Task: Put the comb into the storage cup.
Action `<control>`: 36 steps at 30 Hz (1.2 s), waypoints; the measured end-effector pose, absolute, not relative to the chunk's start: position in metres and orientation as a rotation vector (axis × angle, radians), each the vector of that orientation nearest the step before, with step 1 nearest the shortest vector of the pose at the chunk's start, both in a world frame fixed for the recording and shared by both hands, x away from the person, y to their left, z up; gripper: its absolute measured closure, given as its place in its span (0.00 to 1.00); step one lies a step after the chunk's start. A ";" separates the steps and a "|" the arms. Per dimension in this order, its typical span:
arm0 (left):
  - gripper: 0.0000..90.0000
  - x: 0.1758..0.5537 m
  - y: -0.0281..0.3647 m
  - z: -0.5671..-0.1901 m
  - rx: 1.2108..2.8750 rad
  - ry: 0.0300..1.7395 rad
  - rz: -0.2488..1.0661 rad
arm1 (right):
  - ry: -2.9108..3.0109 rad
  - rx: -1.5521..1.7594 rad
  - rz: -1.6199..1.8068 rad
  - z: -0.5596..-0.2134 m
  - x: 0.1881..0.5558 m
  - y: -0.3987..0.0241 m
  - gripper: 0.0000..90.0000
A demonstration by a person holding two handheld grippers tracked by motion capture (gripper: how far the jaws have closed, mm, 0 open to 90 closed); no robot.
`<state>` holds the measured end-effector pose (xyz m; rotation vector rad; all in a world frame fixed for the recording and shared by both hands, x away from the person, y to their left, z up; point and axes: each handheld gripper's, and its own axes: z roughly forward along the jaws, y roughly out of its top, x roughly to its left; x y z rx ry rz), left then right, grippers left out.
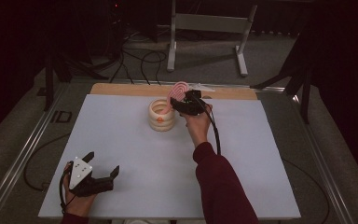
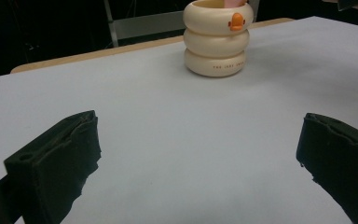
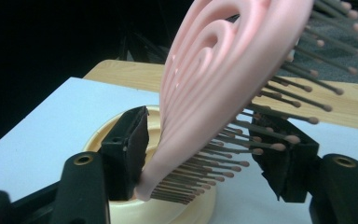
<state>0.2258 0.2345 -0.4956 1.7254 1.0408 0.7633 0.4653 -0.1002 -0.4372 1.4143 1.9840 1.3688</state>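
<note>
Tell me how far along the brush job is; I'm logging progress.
Done: the pink hairbrush stands handle-down in the cream ringed holder, leaning on its rim. In hand: the right claw brackets the brush, jaws apart, apparently no longer pressing it. Left: drawing that claw clear. The left claw rests open near the table's front edge.

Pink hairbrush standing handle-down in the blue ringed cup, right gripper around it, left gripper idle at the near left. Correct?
Not quite: the cup is cream with an orange mark, not blue, as the left gripper view shows. The rest holds: the pink hairbrush stands handle-down in it, the right gripper around it, the left gripper idle at near left.
</note>
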 end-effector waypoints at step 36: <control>0.00 0.225 0.233 -0.496 1.733 1.042 0.769 | 2.084 1.311 1.218 -0.428 0.458 -0.121 0.10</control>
